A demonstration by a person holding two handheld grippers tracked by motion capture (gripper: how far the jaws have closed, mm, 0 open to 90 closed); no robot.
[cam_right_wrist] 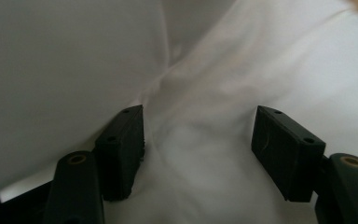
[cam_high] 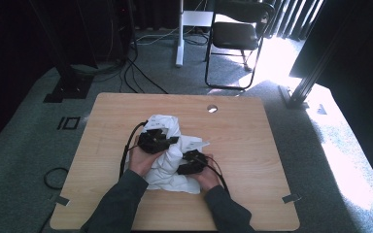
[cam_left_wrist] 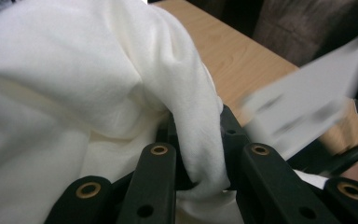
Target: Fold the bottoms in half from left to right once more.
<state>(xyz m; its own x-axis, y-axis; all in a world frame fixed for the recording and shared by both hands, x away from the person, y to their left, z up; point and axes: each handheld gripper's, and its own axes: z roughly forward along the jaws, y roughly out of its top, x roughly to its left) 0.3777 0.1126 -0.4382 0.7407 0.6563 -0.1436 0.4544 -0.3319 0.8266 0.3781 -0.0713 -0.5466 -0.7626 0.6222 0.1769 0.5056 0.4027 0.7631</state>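
so the white cloth [cam_high: 167, 162] is bunched up in a soft heap around the middle of the desk [cam_high: 252, 145], a bit toward the near side, with both hands buried in it; starting on the left, the left gripper [cam_high: 156, 141] sits on the far-left part of the heap, and in the left gripper view you can see it's pinching a rolled fold of the cloth [cam_left_wrist: 200, 135] tight between its jaws, fabric squeezed into a narrow rope there and ballooning out above; that tells you most of what you need about handling, I'd say: it's light, totally limp, no stiffness at all, so it sags and folds wherever it isn't held; doesn't look slippery or fragile, more like a matte cotton thing that a pinch holds fine.

moving right, the right gripper [cam_high: 190, 164] is at the near-right side of the heap, and in the right gripper view its jaws stand spread apart with loose cloth [cam_right_wrist: 205, 154] lying between and under them, not pressed on anything.

where to grab, my guess: an edge or a corner rather than the bulk of the pile, since a pinch in the middle just lifts a lump; I can't make out a clean hem or corner in all those wrinkles though, so it probably needs shaking out first.
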